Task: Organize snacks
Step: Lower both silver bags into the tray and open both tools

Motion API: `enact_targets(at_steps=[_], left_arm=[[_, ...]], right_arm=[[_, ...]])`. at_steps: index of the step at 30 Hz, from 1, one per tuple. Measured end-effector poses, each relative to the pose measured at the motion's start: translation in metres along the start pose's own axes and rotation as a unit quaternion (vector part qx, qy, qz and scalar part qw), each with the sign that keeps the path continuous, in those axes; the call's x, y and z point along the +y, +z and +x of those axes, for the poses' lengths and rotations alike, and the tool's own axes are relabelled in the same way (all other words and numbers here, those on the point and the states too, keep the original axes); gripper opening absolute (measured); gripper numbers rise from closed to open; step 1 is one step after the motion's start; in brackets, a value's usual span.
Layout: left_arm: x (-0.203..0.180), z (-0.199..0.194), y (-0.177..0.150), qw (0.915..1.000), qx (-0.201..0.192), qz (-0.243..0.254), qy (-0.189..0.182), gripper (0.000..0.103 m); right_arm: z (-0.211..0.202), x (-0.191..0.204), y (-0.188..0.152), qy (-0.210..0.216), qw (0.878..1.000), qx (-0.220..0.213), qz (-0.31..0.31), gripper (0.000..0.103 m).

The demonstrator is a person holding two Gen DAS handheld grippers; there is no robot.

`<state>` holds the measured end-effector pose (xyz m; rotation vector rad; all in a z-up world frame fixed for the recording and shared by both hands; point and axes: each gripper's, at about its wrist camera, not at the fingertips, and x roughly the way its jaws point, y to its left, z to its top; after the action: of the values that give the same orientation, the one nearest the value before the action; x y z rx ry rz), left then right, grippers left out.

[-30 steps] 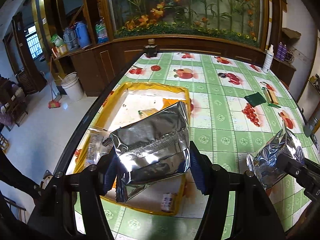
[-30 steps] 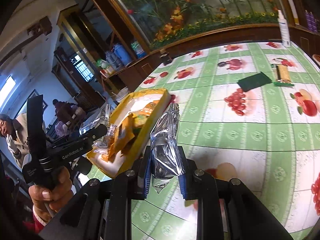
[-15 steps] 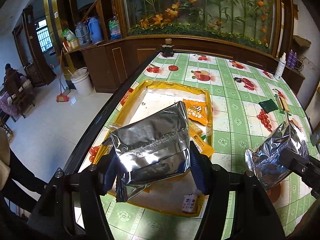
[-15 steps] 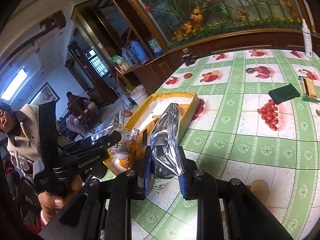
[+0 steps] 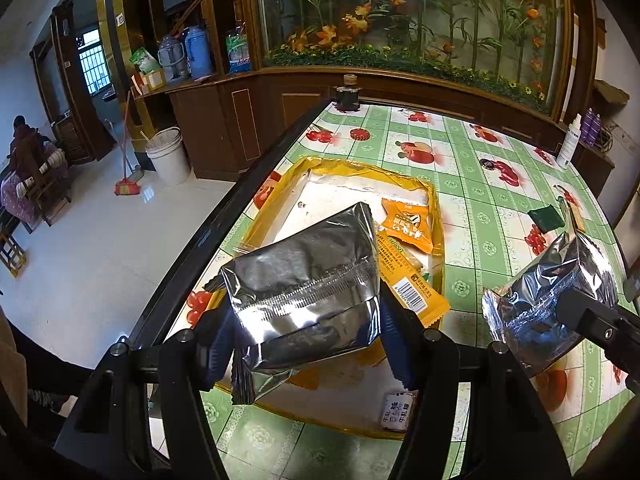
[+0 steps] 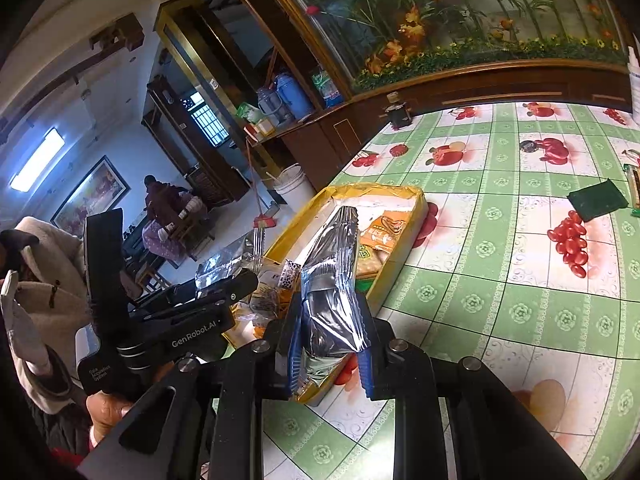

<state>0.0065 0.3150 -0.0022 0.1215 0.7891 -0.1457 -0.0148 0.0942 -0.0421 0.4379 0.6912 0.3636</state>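
My left gripper (image 5: 304,332) is shut on a wide silver foil packet (image 5: 304,288), held flat above the near end of the yellow tray (image 5: 437,216). Inside the tray lie orange snack packets (image 5: 405,229) and a small white packet (image 5: 396,412). My right gripper (image 6: 330,344) is shut on a second silver packet (image 6: 332,300), gripped edge-on over the tray's near corner (image 6: 416,208). That second packet (image 5: 548,304) shows at the right of the left wrist view. The left gripper (image 6: 192,320) appears at the left of the right wrist view, held by a hand (image 6: 108,412).
The table has a green fruit-print cloth and a black left edge (image 5: 224,232). A dark green pouch (image 5: 544,216), a white bottle (image 5: 568,148) and a small dark jar (image 5: 347,96) stand further out. A bucket (image 5: 168,156) and broom are on the floor at left.
Both grippers have drifted leftward with their packets, so the tray sits further right in each view. More of the orange packets in the tray now shows. Neither grip changed.
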Motion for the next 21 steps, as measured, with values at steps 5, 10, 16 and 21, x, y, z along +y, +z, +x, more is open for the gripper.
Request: enact_targets(at_steps=[5,10,16,21], left_arm=[[0.003,0.004,0.0,1.0,0.004,-0.005,-0.001,0.062],[0.006,0.008,0.0,1.0,0.007,-0.006,-0.001,0.062],[0.008,0.013,0.0,0.9999,0.013,-0.008,-0.001,0.062],[0.01,0.017,0.001,0.9998,0.017,-0.01,0.0,0.062]], right_arm=[[0.006,0.003,0.003,0.004,1.0,0.002,0.0,0.023],[0.01,0.005,0.006,0.007,1.0,0.003,-0.002,0.023],[0.015,0.011,0.008,0.014,1.0,0.005,-0.003,0.023],[0.021,0.013,0.013,0.018,1.0,0.003,-0.005,0.023]])
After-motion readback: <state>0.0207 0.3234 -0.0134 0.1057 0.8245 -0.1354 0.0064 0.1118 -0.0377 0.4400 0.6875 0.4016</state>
